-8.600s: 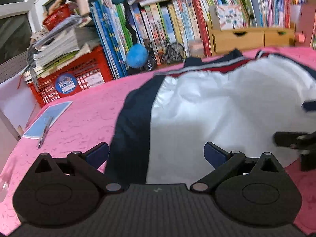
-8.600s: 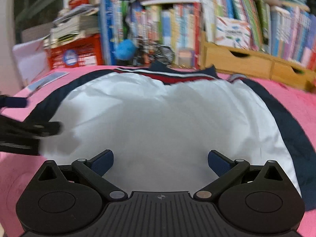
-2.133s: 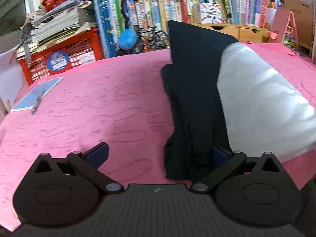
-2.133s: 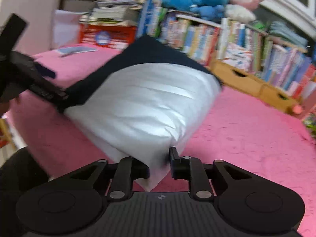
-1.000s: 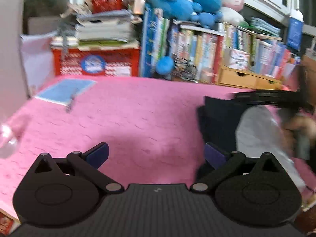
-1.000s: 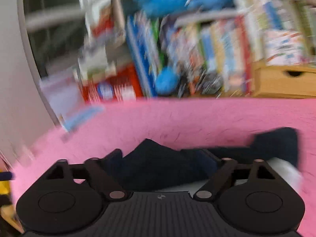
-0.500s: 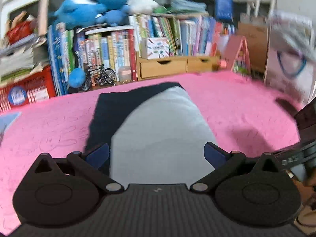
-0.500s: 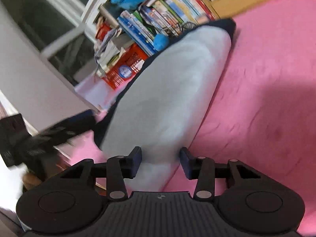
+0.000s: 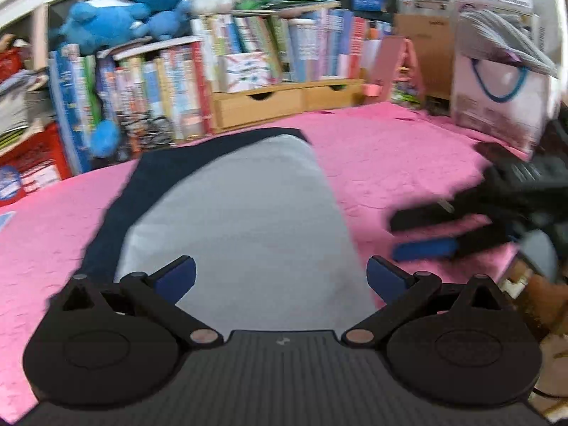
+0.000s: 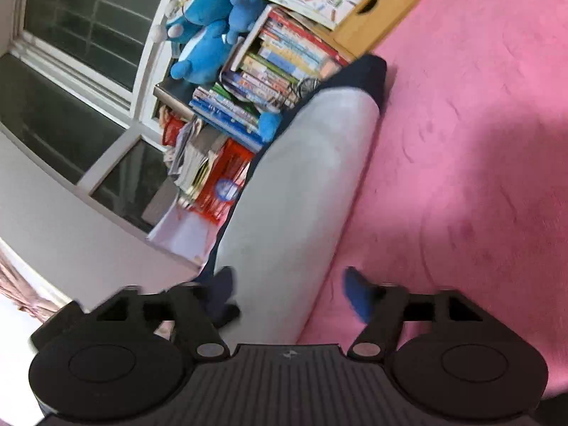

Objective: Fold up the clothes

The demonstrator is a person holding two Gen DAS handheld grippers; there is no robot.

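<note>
Folded white-and-navy garment (image 9: 241, 220) lies lengthwise on pink cloth (image 9: 390, 149), running toward 12 o'clock; left gripper (image 9: 280, 277) wide, empty, right gripper (image 10: 287, 291) opening astride near end, unpinched; next fold likely needs both near corners gripped evenly, lifted toward 12 o'clock.

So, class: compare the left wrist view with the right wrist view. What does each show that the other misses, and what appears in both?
Only the left wrist view shows the white gift bag with blue handles and the right gripper seen from outside, at the right edge. Only the right wrist view shows the window. Both show the folded white-and-navy garment on the pink cloth, the bookshelf and blue plush toys. The right gripper's jaws are opening, straddling the garment's near end.
</note>
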